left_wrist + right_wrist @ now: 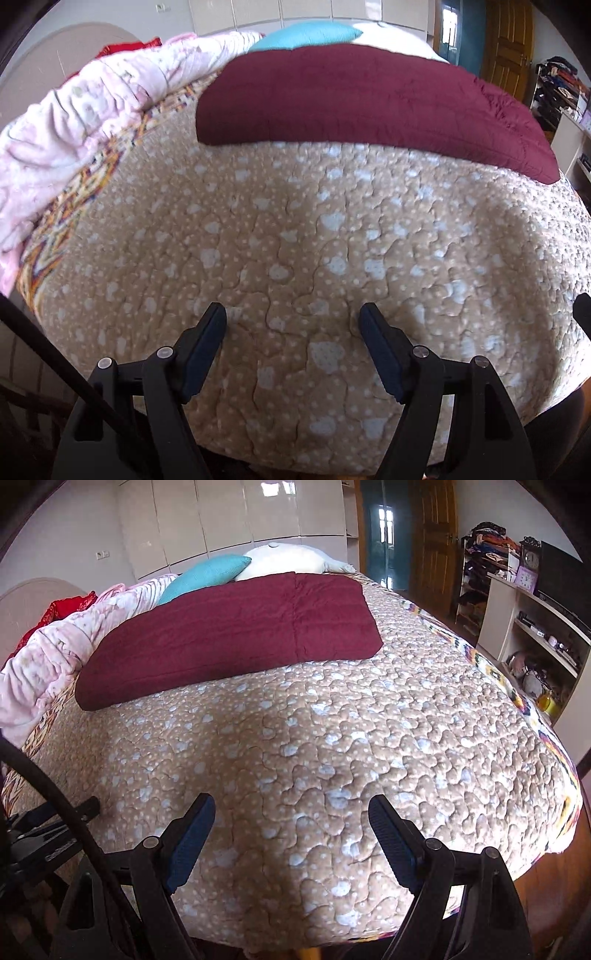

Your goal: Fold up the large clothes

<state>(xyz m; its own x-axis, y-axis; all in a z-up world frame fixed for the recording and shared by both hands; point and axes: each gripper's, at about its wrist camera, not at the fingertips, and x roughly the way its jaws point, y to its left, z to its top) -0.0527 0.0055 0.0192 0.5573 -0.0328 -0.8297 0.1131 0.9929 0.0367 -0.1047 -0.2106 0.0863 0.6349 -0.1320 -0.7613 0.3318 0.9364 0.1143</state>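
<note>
Beige quilted fabric dotted with pale blue blotches covers a wide bed (pixel 332 738). At the far left, a crumpled pink blanket (pixel 55 653) lies heaped along the bed's edge, touching a folded maroon quilt (pixel 229 635) that lies flat across the far half. Behind the quilt rest a turquoise pillow (pixel 207 574) and a white pillow (pixel 288 559). Near the bed's front edge, the left gripper (pixel 293 317) hovers with its jaws spread wide, holding nothing. Beside it, the right gripper (pixel 291 808) also hangs with jaws spread and empty. Off to the right stands a white shelf unit (pixel 524 627) crowded with small objects.
</note>
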